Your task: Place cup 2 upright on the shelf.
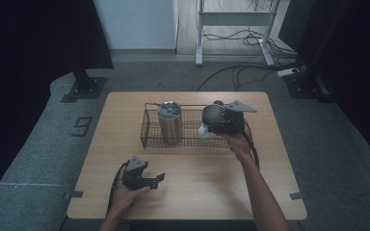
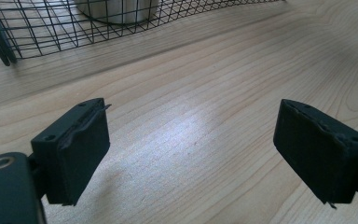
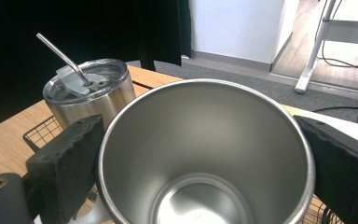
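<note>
A black wire basket (image 1: 188,141) stands on the wooden table (image 1: 197,183). In its left half a steel tumbler (image 1: 170,122) stands upright, with a clear lid and a bent metal straw (image 3: 60,53). My right gripper (image 1: 215,121) is over the basket's right half, shut on an open steel cup (image 3: 205,140), one jaw pressed on each side of its wall. The cup (image 1: 213,115) tips its mouth toward the gripper's camera, and the lidded tumbler (image 3: 91,93) is just beyond it. My left gripper (image 1: 159,179) rests low on the table near the front left, open, with bare wood between its jaws (image 2: 191,149).
The basket's front wall (image 2: 74,32) lies a short way ahead of the left gripper, with the tumbler's base (image 2: 116,11) behind the mesh. Beyond the table are a dark stand base (image 1: 84,89), a white frame leg (image 1: 200,43) and floor cables (image 1: 241,72).
</note>
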`<action>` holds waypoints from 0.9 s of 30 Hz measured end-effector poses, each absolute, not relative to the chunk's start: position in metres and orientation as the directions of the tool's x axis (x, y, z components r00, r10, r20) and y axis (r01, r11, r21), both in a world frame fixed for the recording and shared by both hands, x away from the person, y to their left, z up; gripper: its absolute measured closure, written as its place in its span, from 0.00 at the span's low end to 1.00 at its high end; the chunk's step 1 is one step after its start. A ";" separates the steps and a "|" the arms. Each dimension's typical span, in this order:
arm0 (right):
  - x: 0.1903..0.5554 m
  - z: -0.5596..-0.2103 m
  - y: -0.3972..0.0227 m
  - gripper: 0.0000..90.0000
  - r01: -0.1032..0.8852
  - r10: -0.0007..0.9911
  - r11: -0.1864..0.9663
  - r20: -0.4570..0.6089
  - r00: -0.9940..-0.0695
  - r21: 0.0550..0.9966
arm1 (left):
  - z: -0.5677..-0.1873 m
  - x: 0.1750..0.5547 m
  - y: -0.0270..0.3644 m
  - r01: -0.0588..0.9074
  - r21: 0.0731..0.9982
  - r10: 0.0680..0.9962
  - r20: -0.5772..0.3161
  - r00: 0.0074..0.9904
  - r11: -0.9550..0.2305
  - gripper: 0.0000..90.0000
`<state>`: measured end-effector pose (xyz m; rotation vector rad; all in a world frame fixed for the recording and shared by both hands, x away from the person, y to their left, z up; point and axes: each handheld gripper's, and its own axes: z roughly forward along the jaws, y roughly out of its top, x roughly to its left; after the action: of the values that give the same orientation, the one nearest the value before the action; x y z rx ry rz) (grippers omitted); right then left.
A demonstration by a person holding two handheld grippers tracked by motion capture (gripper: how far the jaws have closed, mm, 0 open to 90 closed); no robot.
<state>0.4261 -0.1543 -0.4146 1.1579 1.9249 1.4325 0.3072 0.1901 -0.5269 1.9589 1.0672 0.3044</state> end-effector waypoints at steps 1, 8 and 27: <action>0.427 -0.414 -0.154 0.06 0.346 0.840 0.099 0.108 -0.532 0.933 | -0.527 0.307 0.190 0.567 0.780 0.776 -0.177 0.605 -0.264 0.12; 0.436 -0.414 -0.153 0.06 0.354 0.846 0.101 0.107 -0.522 0.930 | -0.527 0.307 0.191 0.566 0.780 0.776 -0.175 0.606 -0.266 0.12; 0.458 -0.415 -0.153 0.06 0.375 0.860 0.104 0.106 -0.499 0.921 | -0.526 0.307 0.193 0.568 0.779 0.778 -0.176 0.603 -0.264 0.12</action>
<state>0.4580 -0.1533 -0.4154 1.2015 1.9239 1.3832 0.3073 0.1932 -0.5264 1.9606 1.0696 0.3052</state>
